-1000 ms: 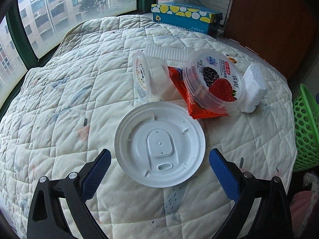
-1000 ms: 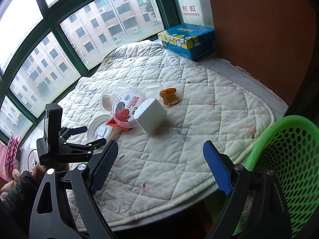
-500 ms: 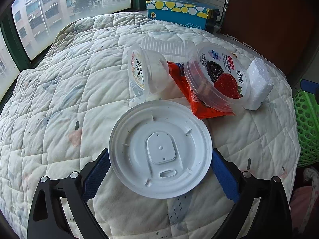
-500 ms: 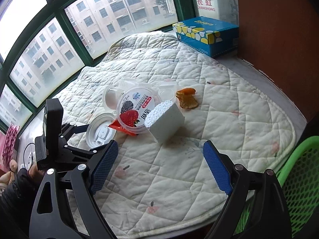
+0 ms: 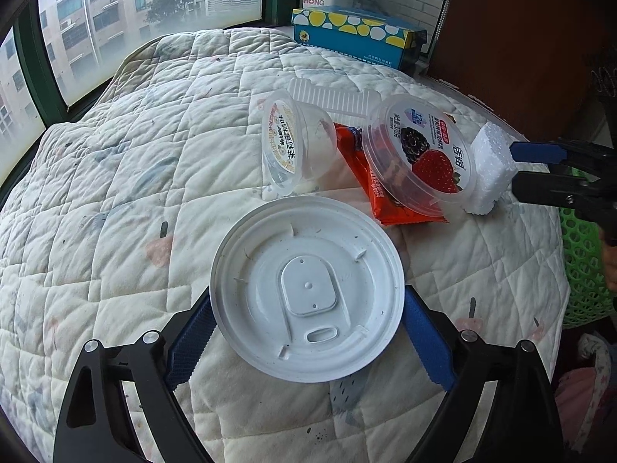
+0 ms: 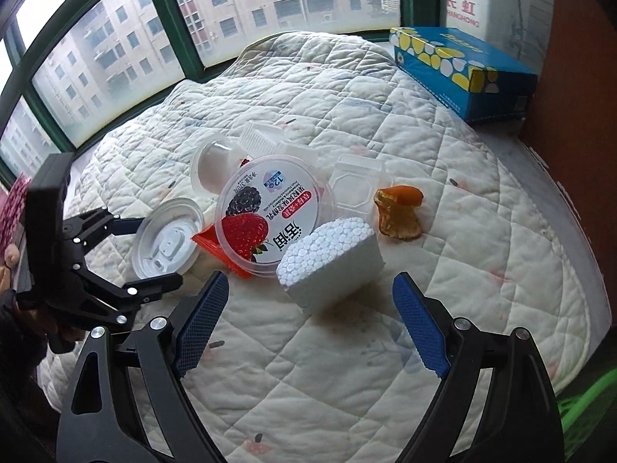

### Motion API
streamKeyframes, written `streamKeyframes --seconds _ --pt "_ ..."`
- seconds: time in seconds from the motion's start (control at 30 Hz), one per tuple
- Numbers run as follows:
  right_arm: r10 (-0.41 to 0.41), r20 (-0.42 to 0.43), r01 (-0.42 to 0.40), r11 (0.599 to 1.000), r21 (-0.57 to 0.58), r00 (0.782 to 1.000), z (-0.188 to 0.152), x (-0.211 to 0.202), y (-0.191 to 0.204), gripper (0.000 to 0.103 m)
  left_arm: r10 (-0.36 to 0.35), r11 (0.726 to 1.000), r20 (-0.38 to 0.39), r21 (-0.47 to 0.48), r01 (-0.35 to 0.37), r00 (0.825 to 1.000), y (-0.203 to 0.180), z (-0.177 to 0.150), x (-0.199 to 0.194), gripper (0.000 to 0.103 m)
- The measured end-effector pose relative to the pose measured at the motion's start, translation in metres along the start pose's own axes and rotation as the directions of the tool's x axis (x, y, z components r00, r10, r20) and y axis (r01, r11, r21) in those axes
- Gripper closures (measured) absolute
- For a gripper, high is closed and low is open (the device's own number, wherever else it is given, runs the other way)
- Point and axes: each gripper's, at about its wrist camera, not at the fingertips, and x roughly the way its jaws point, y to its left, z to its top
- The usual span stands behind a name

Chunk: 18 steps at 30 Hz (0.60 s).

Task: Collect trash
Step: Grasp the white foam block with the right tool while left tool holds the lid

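On the round table [image 6: 482, 254] covered with a white quilted cloth, a cluster of trash lies near the window side; a round white plastic cup lid [image 5: 306, 289] lies flat, nearest the left tongs [image 5: 306, 332]; those tongs have just been closing, and their blue pads [image 5: 191, 337] now stand at the lid's two opposite edges, the lid between them; whether the pads press on the rim cannot be told from the left wrist view. Beyond the lid lies a small clear plastic cup [image 5: 297, 146] on its side, an orange-red foil wrapper [image 5: 380, 193], and a clear round yoghurt tub with a strawberry and blackberry label [image 5: 424, 154], tilted and resting on the wrapper; a ribbed clear plastic tray [image 5: 327, 96] lies behind them. A white polystyrene foam block [image 6: 331, 262] sits touching the tub; the right tongs [image 6: 310, 332] stand wide, pads clear of everything, with the block just ahead of the gap. A piece of orange peel [image 6: 399, 214] lies beside the block, next to a small clear square container [image 6: 354, 185]. A blue tissue box with yellow and white spots [image 6: 459, 69] stands at the far edge; a green plastic basket [image 5: 582, 266] stands beside the table.
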Motion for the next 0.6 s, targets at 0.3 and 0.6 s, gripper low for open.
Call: streamKeyframes --seconds 0.3,0.6 --pt "-0.005 -0.035 0.003 0.999 -0.053 0.999 0.003 0.024 -0.006 0.029 0.002 0.999 0.024 -0.034 -0.001 1.000 0.008 0.001 -0.014 0.015" --pt "0.002 0.031 -0.002 1.000 0.003 1.000 -0.008 -0.006 -0.004 0.042 0.005 0.998 0.056 -0.058 -0.002 0.998 0.006 -0.004 -0.033 0.015"
